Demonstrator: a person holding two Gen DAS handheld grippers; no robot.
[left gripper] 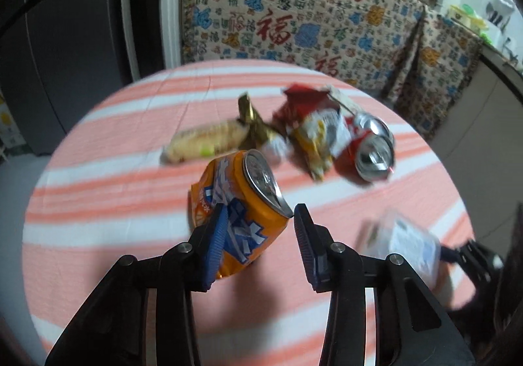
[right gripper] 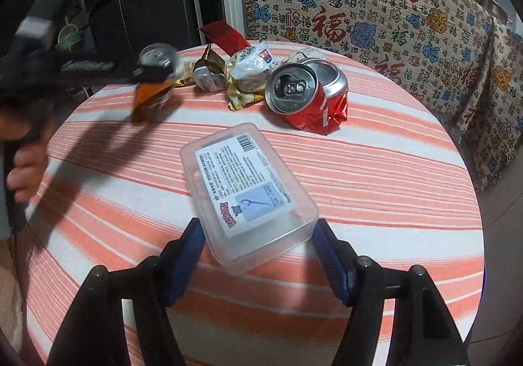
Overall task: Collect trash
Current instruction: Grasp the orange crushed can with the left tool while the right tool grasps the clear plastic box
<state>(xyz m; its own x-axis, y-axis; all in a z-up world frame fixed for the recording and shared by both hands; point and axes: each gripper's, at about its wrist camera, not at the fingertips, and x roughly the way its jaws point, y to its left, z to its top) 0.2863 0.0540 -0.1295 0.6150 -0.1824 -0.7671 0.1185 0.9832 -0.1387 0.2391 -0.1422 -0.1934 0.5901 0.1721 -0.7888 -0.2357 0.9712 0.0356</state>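
**Two grippers, two pieces of trash**

The left wrist view is showing the left gripper (left gripper: pixel 260 209) up close. It is pinching an orange can (left gripper: pixel 228 183), with one blue pad on the can's side and the other at its silver rim. The can is tilting and hanging just above the striped tabletop (left gripper: pixel 98 189). This view is also showing a long pale packet (left gripper: pixel 206 140) lying behind the can. The right wrist view is not showing that packet, because the left gripper and its can are sitting in front of it.

The right wrist view is showing the right gripper (right gripper: pixel 256 224). Its pads are touching the two near corners of a clear box (right gripper: pixel 242 176), so it is pinching the box. The box is lying flat on the tabletop, label up. In the left wrist view this box is only a blur. Only the right wrist view is showing a person's hand (right gripper: pixel 26 166) gripping the left handle.

Counting: one orange can, one clear box, one pale packet, one gold wrapper (right gripper: pixel 209 60), one red wrapper (right gripper: pixel 225 36) and one white bag (right gripper: pixel 251 62). The crushed red can (right gripper: pixel 307 114) is showing two silver ends, so I cannot tell if it is one can or two. This pile is lying at the far side of the tabletop, well apart from the box.
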